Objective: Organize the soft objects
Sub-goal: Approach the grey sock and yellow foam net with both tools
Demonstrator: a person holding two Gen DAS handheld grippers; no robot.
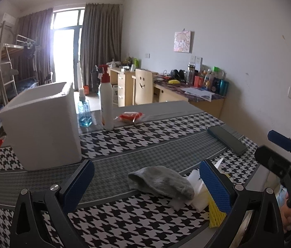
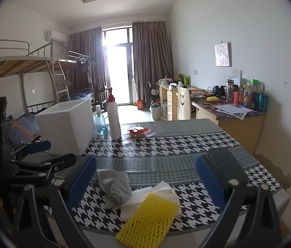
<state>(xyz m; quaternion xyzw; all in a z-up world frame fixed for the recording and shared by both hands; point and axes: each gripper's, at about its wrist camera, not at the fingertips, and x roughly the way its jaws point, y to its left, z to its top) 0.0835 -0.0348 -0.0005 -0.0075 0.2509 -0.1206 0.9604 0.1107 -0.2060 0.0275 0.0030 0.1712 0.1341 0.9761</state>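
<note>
1. One table (image 2: 166,142) with a houndstooth cloth.
2. One white foam box (image 1: 42,124), open-topped, at the far left.
3. Two bottles: a white pump bottle (image 1: 106,101) and a blue-liquid bottle (image 1: 84,113) beside the box.
4. Two grippers, left gripper (image 1: 145,184) and right gripper (image 2: 145,184), both spread wide, holding nothing.
5. One dark case (image 1: 227,137) at the right.
6. Three soft things together at the near edge: grey cloth (image 2: 114,184), white tissue (image 2: 162,192), yellow foam net (image 2: 147,219).
7. One red packet (image 1: 130,116).

Daylight pours in through the tall glass balcony door (image 1: 66,47) between the brown curtains (image 2: 151,62), blown out to pure white and flaring over the frame. The rest of the room sits in soft, even light with faint shadows. Both fisheye views bend walls and ceiling, and dark vignettes ring the corners. The yellow foam net sleeve (image 2: 147,219) nearest the lens looks slightly soft.
</note>
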